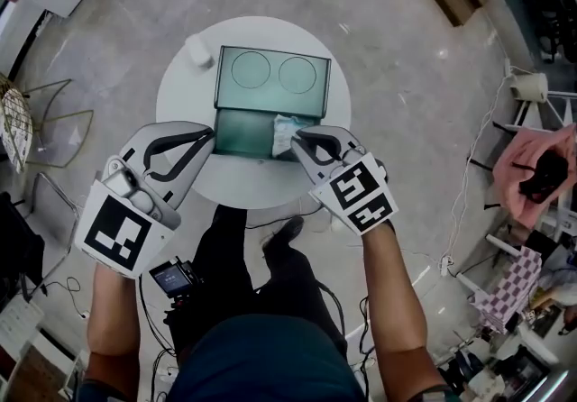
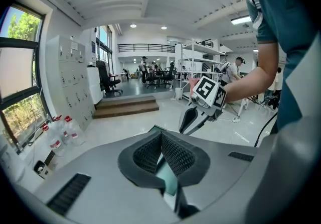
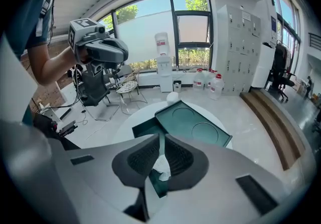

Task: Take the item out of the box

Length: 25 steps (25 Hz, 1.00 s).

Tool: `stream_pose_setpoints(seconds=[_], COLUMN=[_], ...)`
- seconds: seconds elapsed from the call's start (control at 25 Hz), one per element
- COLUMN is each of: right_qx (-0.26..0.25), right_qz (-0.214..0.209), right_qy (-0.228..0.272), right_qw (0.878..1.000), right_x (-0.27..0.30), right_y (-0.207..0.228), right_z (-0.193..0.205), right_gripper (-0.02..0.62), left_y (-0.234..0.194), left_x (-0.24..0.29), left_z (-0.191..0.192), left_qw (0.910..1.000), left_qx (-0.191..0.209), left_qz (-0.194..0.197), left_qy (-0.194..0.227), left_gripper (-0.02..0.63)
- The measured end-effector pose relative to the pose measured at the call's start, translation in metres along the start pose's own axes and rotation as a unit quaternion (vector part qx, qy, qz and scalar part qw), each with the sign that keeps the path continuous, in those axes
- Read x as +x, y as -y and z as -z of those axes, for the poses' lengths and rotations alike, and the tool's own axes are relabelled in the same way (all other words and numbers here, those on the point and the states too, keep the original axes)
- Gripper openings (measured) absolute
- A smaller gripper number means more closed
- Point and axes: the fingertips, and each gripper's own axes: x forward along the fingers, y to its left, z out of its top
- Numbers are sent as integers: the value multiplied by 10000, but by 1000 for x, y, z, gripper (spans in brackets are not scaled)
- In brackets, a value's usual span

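Observation:
A green box [image 1: 242, 132] stands on a round white table [image 1: 180, 103], its lid [image 1: 272, 77] with two circles folded back. A crumpled white item [image 1: 283, 132] lies in the box's right end. My right gripper [image 1: 300, 135] reaches in from the right; its jaws are shut on the white item [image 3: 161, 165], which shows between the pads. My left gripper [image 1: 213, 131] is at the box's left edge. In its own view the left gripper [image 2: 160, 135] is shut, with the green box wall [image 2: 168, 178] between its pads. The right gripper [image 2: 183, 128] hangs opposite.
A small white object [image 1: 198, 50] sits on the table behind the box's left corner. A wire chair [image 1: 52, 125] stands on the floor to the left, and cables [image 1: 469, 175] trail at the right. The person's legs [image 1: 243, 265] are against the table's near edge.

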Motion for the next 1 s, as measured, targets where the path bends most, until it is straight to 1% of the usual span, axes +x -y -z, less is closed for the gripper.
stream_pose_setpoints(seconds=[0.16, 0.48, 0.52, 0.56, 0.6, 0.8, 1.0], right_qx=[16, -76, -81, -84, -94, -410, -758], right_qz=[-134, -329, -343, -358, -371, -292, -219], right_qy=[-227, -771, -827, -885, -946, -1355, -1888], right_qw=[9997, 9964, 9960, 9954, 9948, 9895, 9788], right_x=[22, 56, 61, 66, 71, 87, 101], right_y=[4, -5, -5, -3, -2, -1, 0], right_z=[23, 63, 67, 71, 75, 87, 110], right_gripper=[41, 43, 48, 82, 140, 156, 161], left_y=[-3, 0, -1, -1, -2, -3, 1], left_x=[11, 16, 18, 21, 23, 21, 20], left_z=[14, 40, 43, 46, 49, 59, 67], left_qw=[9999, 9996, 9995, 9995, 9994, 9989, 9986], left_qx=[-80, -228, -240, -256, -284, -400, -456], left_qz=[20, 57, 67, 75, 79, 73, 52], left_qy=[-70, -166, -176, -185, -195, -253, -271], left_gripper=[20, 20, 20, 20, 20, 20, 20])
